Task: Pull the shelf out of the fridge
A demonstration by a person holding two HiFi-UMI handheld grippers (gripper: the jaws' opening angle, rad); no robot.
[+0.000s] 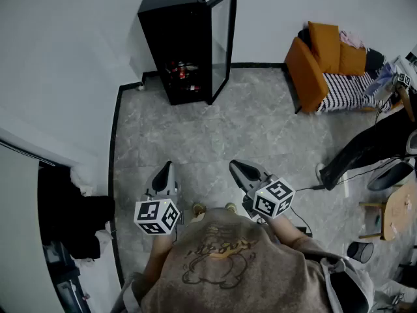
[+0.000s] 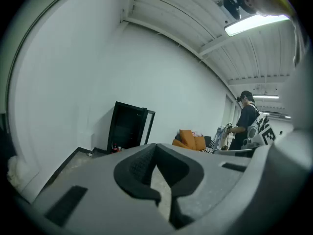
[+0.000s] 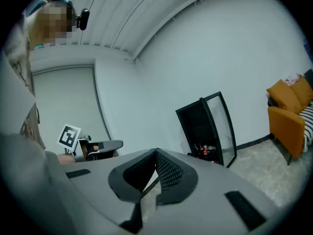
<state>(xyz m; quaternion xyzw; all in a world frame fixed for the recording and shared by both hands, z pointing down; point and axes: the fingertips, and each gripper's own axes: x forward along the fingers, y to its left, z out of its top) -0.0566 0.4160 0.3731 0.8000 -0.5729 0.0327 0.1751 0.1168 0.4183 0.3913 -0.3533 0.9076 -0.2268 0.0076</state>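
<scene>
A tall black fridge (image 1: 182,44) stands against the far white wall with its glass door (image 1: 221,41) swung open to the right. Cans or bottles (image 1: 184,70) sit on the lower shelves inside; the shelf itself is too small to make out. The fridge also shows in the left gripper view as the fridge (image 2: 128,126) and in the right gripper view as the fridge (image 3: 205,129). My left gripper (image 1: 168,169) and right gripper (image 1: 236,168) are both shut and empty, held low near my body, far from the fridge.
An orange armchair (image 1: 322,64) with cushions stands at the back right. Another person's legs (image 1: 365,150) and cables lie at the right, beside a wooden stool (image 1: 397,210) and a small bin (image 1: 359,251). Dark clutter (image 1: 78,223) fills the left doorway. Grey tiled floor (image 1: 215,135) stretches toward the fridge.
</scene>
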